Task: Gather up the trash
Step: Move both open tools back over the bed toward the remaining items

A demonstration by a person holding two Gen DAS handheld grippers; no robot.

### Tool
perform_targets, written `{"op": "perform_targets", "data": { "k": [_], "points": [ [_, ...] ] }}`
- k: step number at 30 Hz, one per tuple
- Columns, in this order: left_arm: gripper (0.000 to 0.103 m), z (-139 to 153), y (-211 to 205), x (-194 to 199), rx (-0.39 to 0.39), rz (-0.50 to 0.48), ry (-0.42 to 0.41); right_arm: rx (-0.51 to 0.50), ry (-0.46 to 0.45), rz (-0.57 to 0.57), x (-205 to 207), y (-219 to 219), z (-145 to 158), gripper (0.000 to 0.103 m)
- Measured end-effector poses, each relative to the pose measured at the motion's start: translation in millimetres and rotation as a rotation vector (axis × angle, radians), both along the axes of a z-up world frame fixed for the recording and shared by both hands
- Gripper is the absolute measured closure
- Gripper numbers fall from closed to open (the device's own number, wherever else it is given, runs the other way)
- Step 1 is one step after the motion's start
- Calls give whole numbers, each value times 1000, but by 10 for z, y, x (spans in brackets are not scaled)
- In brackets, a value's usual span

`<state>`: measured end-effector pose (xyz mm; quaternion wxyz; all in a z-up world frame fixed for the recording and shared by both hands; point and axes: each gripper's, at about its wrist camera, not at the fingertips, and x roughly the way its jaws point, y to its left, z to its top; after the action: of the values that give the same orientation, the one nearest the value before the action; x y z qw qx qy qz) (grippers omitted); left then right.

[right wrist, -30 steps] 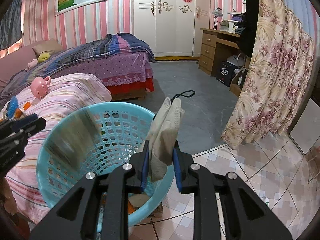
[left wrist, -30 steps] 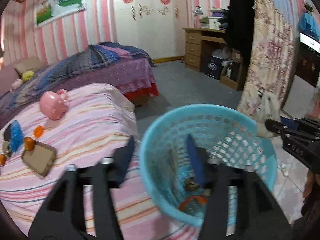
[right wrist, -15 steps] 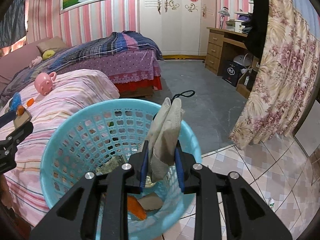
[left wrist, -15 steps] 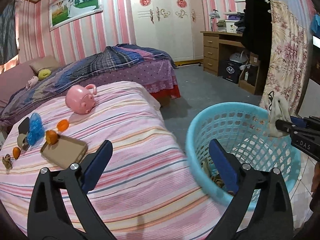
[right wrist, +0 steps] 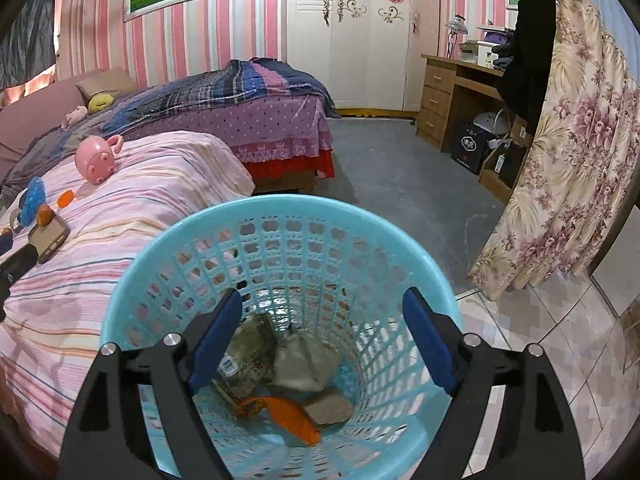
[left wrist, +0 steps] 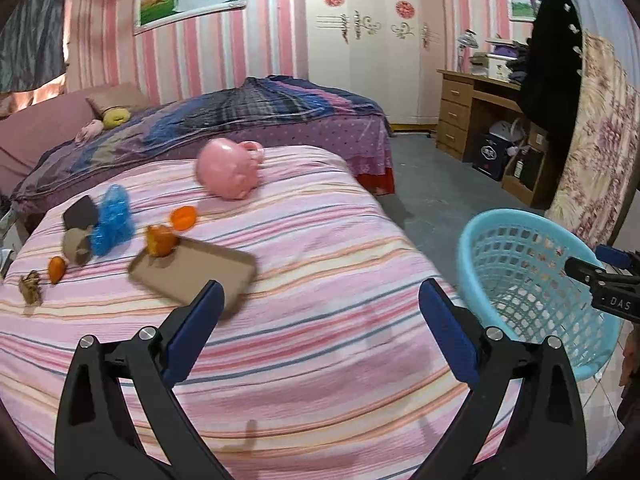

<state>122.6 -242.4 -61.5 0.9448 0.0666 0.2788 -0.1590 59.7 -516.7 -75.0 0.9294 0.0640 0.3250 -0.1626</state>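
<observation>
A light blue mesh basket (right wrist: 280, 216) stands on the floor beside the pink striped bed (left wrist: 320, 264). My right gripper (right wrist: 322, 306) is open and empty over its mouth. A grey face mask (right wrist: 300, 364), an orange peel (right wrist: 292, 412) and wrappers lie at the bottom. My left gripper (left wrist: 318, 300) is open and empty above the bed. On the bed lie a brown cardboard piece (left wrist: 192, 272), orange peels (left wrist: 160, 240), a blue crumpled wrapper (left wrist: 112, 220), a cardboard tube (left wrist: 76, 246) and a dry scrap (left wrist: 30, 286). The basket also shows in the left wrist view (left wrist: 516, 224).
A pink piggy mug (left wrist: 228, 168) sits further back on the striped bed. A second bed (right wrist: 248, 100) with a plaid blanket stands behind. A wooden desk (right wrist: 456, 88) and a floral curtain (right wrist: 560, 168) are to the right, with grey floor between.
My right gripper opened and the grey mask dropped into the basket. My left gripper swung left from the basket to over the bed and opened wider.
</observation>
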Motion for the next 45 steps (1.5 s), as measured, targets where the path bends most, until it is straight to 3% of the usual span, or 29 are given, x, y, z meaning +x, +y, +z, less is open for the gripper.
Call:
{"op": "perform_targets", "data": {
  "k": [11,26,36,38,45],
  "points": [
    [6,256,1000,-1,-31,125,-47,-16,-59,51,80,523,255,22],
    [6,274,2302,2,-6,302,-57,-43,-97,197,386,1619,422,22],
    [6,254,2843,24,28,354,-62,-59,-127,289,502,2238,708,22],
    [6,237,2919,41,31,364,-57,-67,-140,305,541,2358,773,17],
    [6,173,3260,176,-34,389,3,-68,-141,367,792,2687,826,15]
  ]
}}
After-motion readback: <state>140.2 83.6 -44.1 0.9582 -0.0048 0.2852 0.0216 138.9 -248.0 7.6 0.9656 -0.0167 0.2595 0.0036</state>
